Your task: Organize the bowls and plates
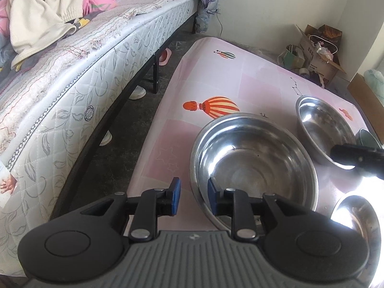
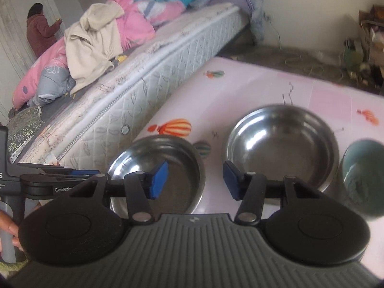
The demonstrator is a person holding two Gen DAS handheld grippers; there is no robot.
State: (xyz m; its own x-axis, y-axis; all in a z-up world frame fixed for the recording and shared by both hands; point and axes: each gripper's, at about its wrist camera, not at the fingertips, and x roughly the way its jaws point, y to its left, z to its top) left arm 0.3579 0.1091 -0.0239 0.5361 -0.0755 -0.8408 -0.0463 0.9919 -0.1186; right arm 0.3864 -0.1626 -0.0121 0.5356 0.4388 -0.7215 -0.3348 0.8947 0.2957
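A large steel bowl (image 1: 252, 165) sits on the pink balloon-print table (image 1: 216, 76). My left gripper (image 1: 193, 198) is open, its pads astride the bowl's near-left rim, one outside, one inside. A second steel bowl (image 1: 324, 127) stands behind it to the right, and a third (image 1: 357, 213) at the lower right. In the right wrist view my right gripper (image 2: 195, 180) is open and empty above the table, between the left steel bowl (image 2: 158, 170) and the right steel bowl (image 2: 280, 144). A green ceramic bowl (image 2: 362, 177) stands at the far right.
A bed (image 1: 72, 76) piled with clothes runs along the table's left side, with a narrow floor gap between. Cardboard boxes and clutter (image 1: 316, 50) fill the back right corner. A person (image 2: 40, 28) stands by the far wall. The right gripper's arm (image 1: 357, 158) crosses the right edge.
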